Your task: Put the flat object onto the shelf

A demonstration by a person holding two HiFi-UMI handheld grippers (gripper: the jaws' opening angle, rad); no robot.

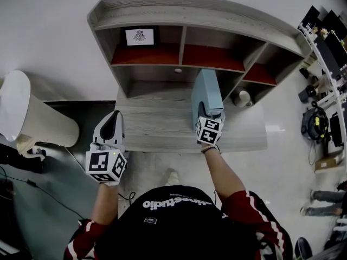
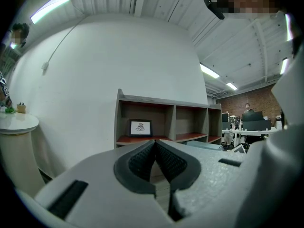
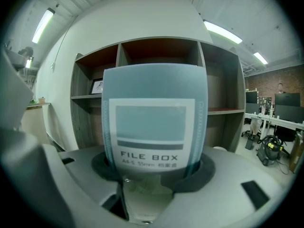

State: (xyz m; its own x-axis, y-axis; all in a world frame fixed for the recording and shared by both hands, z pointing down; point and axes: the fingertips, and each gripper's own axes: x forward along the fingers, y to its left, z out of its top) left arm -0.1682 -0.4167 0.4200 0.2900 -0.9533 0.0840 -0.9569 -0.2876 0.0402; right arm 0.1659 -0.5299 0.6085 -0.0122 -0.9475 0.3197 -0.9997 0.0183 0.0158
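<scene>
While the person's red sleeves fill the bottom of the head view, the left tool (image 1: 114, 118) is clenched at the near left corner of the surface (image 1: 162, 130). Its dark pads (image 2: 142, 160) meet at the tips with nothing between them. To its right, the right tool (image 1: 209, 111) is grasping the file box (image 1: 205, 88). One jaw presses each side of the pale blue box's lower spine, and the white label faces back along the jaws. The file box stands upright, rising just ahead of the right tool over the surface. Whether its base rests there cannot be told. Directly beyond the box is the shelf (image 1: 184, 15), grey with red-brown boards, set at the far side of the surface. A framed picture (image 1: 140, 36) stands in the upper compartment straight ahead of the left tool. A pale round object (image 1: 242, 97) lies in a lower compartment, beyond the right tool and to its right.
</scene>
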